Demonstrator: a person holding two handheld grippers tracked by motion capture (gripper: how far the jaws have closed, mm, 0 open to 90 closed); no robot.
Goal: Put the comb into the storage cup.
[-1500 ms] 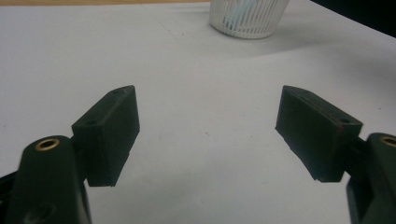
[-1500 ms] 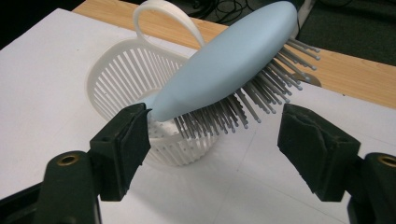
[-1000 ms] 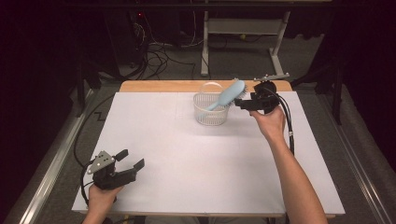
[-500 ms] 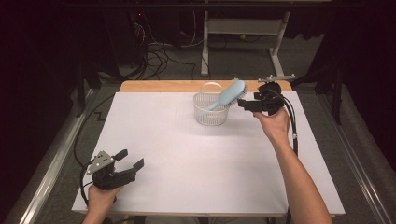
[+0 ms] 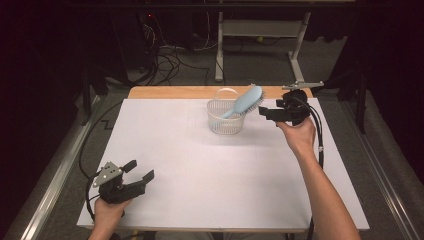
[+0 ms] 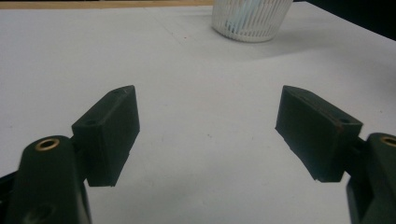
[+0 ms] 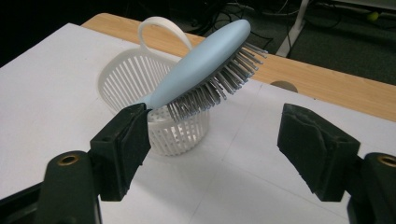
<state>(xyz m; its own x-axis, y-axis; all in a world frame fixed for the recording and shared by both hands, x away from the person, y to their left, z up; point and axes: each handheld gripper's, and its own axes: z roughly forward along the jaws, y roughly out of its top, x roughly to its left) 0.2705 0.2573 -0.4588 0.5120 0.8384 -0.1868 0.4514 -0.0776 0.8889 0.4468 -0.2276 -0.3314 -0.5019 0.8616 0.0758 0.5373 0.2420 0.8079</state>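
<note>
- We see a blue hairbrush (image 5: 244, 103) leaning handle-down in a white slatted basket (image 5: 226, 121).
- We note both claws spread, empty: right gripper (image 5: 265, 113) just beside it, left gripper (image 5: 141, 170) well apart.
- White table (image 5: 210, 170); dark room, cables (image 5: 170, 60) behind.

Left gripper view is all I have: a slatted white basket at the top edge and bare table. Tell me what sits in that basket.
Observer: A light blue hairbrush stands in the basket, handle down, its head leaning out over the rim toward the right gripper.
Operator: Report that gripper's state.
Observer: Open. In the right gripper view the jaws stand wide apart with nothing between them, short of the brush.
Operator: Give me the bristle direction.
Observer: The bristles face down and toward the right gripper; the smooth blue back faces up.
Operator: Say what is on the basket's far side.
Observer: A white loop handle rises from its far rim.
</note>
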